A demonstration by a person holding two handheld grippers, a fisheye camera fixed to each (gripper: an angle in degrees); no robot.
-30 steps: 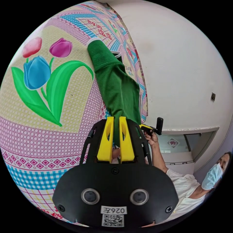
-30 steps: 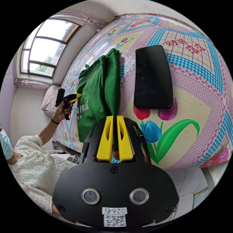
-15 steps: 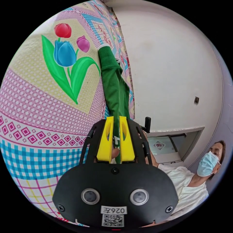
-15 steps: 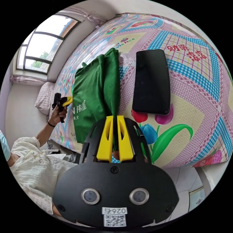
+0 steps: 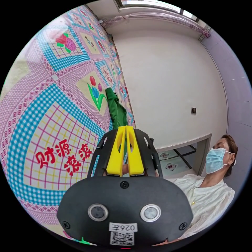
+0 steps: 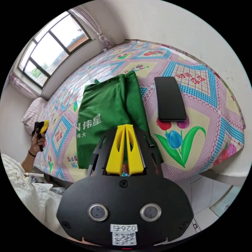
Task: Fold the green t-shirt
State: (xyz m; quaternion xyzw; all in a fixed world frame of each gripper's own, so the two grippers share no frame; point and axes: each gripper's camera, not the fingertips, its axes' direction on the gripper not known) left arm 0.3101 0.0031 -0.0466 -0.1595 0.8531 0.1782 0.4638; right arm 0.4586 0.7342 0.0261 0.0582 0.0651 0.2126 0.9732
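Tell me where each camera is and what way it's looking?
Left gripper view: rides on the left gripper, looking along the patterned bed at the green t-shirt and wall; the person's torso shows.
Right gripper view: rides on the right gripper, looking down at the t-shirt, a phone and window; a hand holds the left gripper.
Both share the t-shirt and bed.

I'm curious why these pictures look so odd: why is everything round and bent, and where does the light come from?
Both views are fisheye circles with black corners. In the right gripper view the bed bulges and daylight enters by the window; in the left gripper view the wall curves.
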